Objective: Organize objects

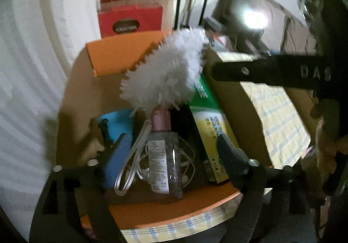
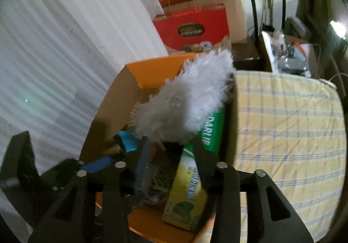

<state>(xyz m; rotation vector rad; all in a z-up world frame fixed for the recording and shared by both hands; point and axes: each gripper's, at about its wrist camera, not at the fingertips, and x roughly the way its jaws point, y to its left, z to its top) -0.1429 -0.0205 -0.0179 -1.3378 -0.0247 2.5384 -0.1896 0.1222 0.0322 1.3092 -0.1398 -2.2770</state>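
The orange cardboard box (image 1: 121,53) sits on the bed's checked sheet (image 2: 289,125), against its left edge, and already holds most of what shows. The white fluffy duster (image 1: 165,73) leans toward the box's far corner. The green-and-yellow carton (image 1: 208,129) stands along its right wall. The clear bottle with a pink cap (image 1: 163,156) lies mid-box on a coiled white cable (image 1: 132,156). Packing looks nearly done. Left gripper (image 1: 167,147) jaws stand wide, empty, straddling the bottle. Right gripper (image 2: 169,151) jaws part-open, holding nothing.

left gripper (image 1: 165,145) open, right gripper (image 2: 168,151) open (narrower)
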